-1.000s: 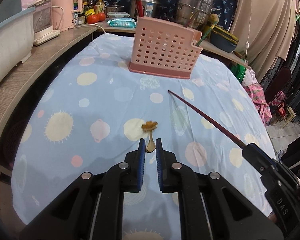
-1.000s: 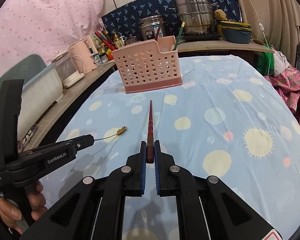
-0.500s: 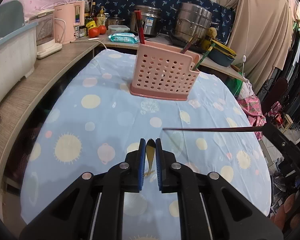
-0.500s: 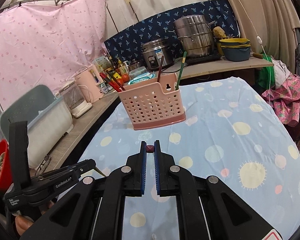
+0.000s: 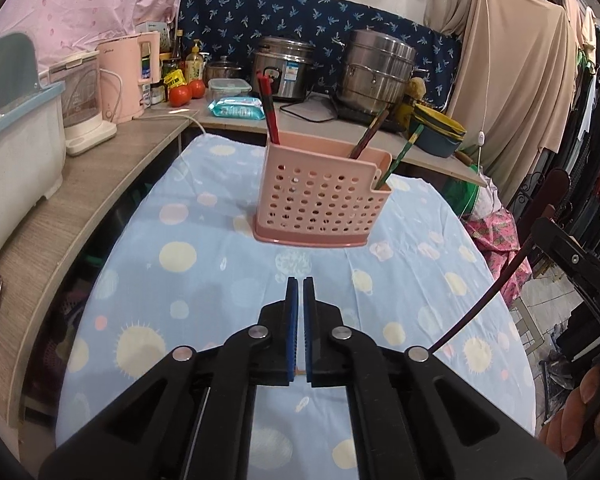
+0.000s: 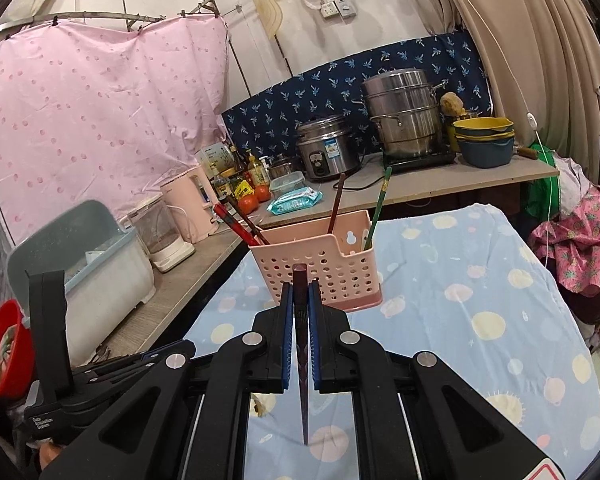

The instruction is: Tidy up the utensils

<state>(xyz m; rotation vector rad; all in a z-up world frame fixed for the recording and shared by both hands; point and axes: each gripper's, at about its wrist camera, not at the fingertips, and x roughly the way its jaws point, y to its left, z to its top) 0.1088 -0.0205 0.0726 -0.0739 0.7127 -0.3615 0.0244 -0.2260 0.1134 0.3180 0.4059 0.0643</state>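
My left gripper (image 5: 299, 292) hangs above the blue spotted tablecloth (image 5: 180, 280), its jaws closing to a thin slit. Only a gold sliver of the small spoon (image 5: 298, 372) shows deep between the pads. In the right wrist view the spoon's golden flower end (image 6: 260, 404) dangles under the left gripper (image 6: 180, 350). My right gripper (image 6: 300, 292) is shut on a dark red chopstick (image 6: 302, 360) whose tip points down. That chopstick (image 5: 488, 300) also curves in from the right in the left wrist view. The pink perforated holder (image 5: 320, 204) (image 6: 324, 268) stands ahead, holding several chopsticks.
A wooden counter (image 5: 100, 184) wraps the table's left and back, carrying a pink kettle (image 5: 128, 76), rice cooker (image 5: 288, 68), steamer pots (image 5: 380, 72), tomatoes, wipes and stacked bowls (image 6: 484, 140). A white bin (image 5: 16, 152) sits at left. Hanging clothes crowd the right.
Both grippers have risen off the cloth. The spoon left the table and slid out of sight between the left pads, which narrowed. The chopstick swung from pointing forward to tip down.
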